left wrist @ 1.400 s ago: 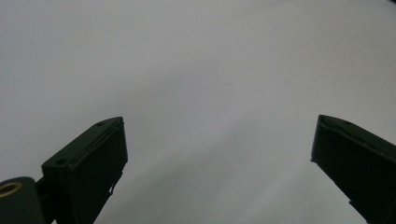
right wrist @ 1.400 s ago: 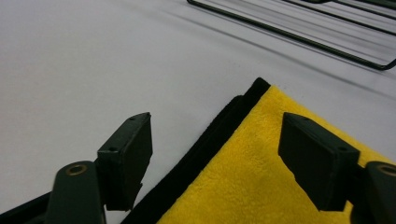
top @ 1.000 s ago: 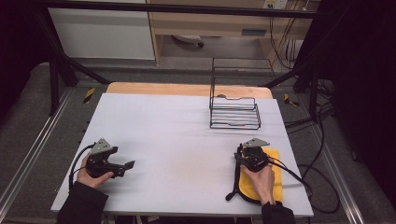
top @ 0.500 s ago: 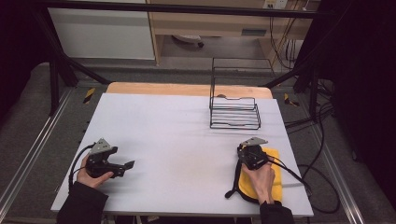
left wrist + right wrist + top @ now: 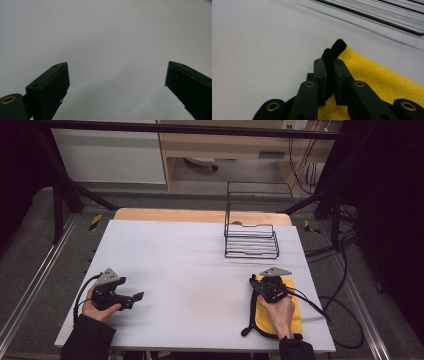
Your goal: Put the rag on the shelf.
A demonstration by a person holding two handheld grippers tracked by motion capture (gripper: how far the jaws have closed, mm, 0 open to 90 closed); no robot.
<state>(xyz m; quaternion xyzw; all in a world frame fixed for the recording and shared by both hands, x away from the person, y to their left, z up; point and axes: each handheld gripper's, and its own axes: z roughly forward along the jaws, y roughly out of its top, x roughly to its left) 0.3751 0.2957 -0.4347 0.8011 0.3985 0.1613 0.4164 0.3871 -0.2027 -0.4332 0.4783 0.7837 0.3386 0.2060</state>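
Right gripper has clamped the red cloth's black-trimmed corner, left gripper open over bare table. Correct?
Not quite: the cloth is yellow, not red, as the right gripper view shows. The rest holds: the right gripper has just closed on its black-trimmed corner, and the left gripper is open over bare table.

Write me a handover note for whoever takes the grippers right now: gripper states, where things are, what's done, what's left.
Right gripper: jaws have just been closing and are now shut on the black-edged corner of the yellow cloth.
Left gripper: open, empty, over bare table.
Cloth lies flat at the table's near right edge; wire rack stands beyond it, empty.
Done: corner gripped.
Left: lift the cloth; probably it goes to the rack.
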